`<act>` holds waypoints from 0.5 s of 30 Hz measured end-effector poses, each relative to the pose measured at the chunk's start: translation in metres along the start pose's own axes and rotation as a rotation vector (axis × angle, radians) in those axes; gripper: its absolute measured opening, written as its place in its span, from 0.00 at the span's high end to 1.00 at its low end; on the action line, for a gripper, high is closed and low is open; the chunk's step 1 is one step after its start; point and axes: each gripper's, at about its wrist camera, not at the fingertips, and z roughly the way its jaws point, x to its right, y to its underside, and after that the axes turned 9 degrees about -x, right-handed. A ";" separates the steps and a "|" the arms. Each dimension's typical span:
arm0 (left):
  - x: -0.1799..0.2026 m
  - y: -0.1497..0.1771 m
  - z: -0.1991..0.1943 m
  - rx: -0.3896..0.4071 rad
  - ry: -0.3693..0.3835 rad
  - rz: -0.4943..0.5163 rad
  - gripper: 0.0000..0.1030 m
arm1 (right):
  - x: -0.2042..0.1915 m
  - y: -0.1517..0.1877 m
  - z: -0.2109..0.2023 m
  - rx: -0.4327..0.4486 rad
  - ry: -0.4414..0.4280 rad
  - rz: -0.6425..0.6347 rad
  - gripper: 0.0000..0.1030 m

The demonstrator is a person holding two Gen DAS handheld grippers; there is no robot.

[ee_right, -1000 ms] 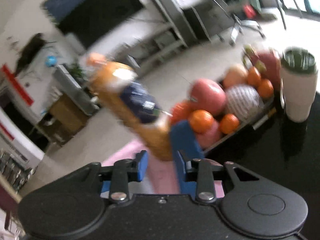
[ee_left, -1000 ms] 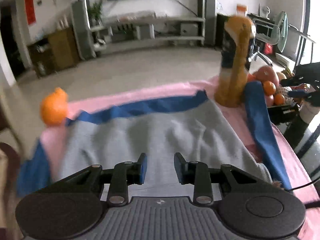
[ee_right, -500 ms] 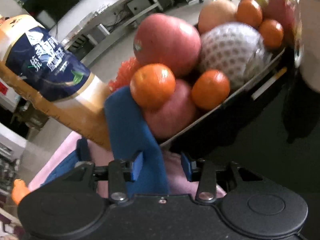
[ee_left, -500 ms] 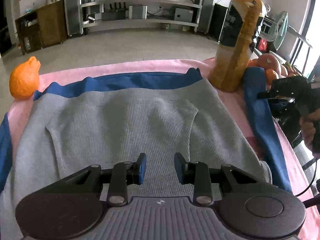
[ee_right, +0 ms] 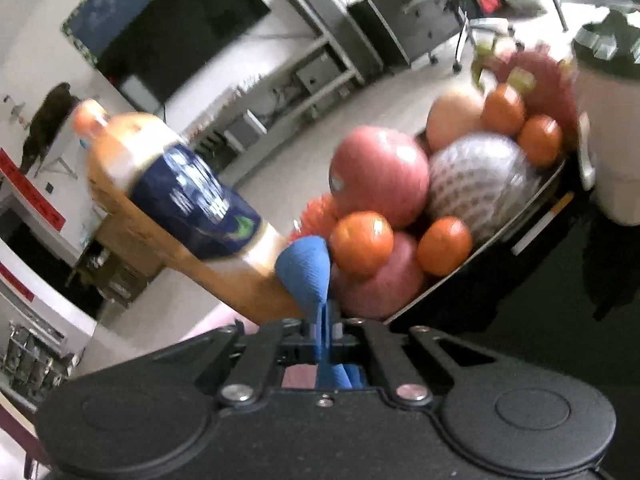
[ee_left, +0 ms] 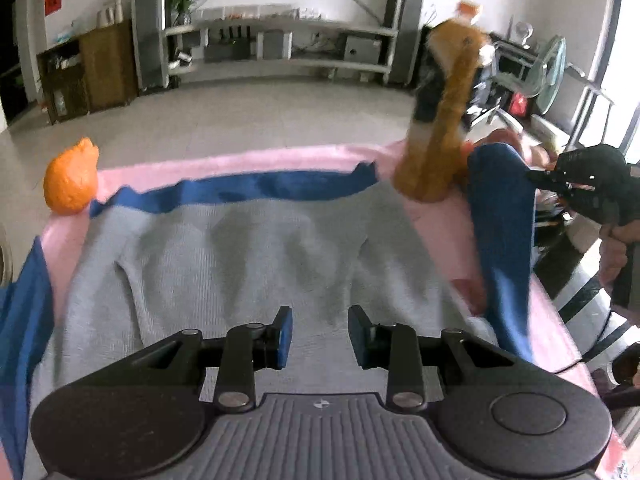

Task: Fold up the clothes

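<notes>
**Now the blue sleeve is pinched on the right**

Clearly the garment is a knitted sweater (ee_left: 256, 264) with a grey body and blue sleeves, spread flat on a pink cloth (ee_left: 432, 216) that covers the table. Its grey front shows fine ribbing and a few soft creases running from the shoulders toward the hem. One blue sleeve lies stretched along the far edge of the body; another blue part hangs over the near left edge. The right blue sleeve (ee_left: 500, 240) rises off the cloth in a raised band, its far end lifted beside the orange drink bottle (ee_left: 444, 120), which stands blurred at the far right corner.

The right gripper (ee_right: 325, 330) has just been closing and now has its jaws together on that sleeve's cuff: blue fabric bunches out in a fold ahead of the pads and runs back between them. Beyond it sits a tray of fruit (ee_right: 420, 208) on a dark surface, with a white cup (ee_right: 612, 140) at the right.

The left gripper (ee_left: 320, 336) hovers over the grey hem, its jaws apart and nothing between them. An orange fruit (ee_left: 72, 180) rests at the far left corner of the pink cloth.
</notes>
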 end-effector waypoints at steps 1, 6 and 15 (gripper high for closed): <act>0.006 0.001 -0.006 0.005 0.008 0.007 0.70 | 0.003 0.000 -0.014 0.019 -0.004 0.013 0.98; 0.038 0.010 -0.028 0.014 0.048 0.037 0.70 | 0.051 -0.010 -0.072 0.113 0.018 0.114 0.98; 0.106 0.034 0.010 -0.156 0.076 0.084 0.70 | 0.187 0.005 -0.087 0.001 0.296 0.277 0.86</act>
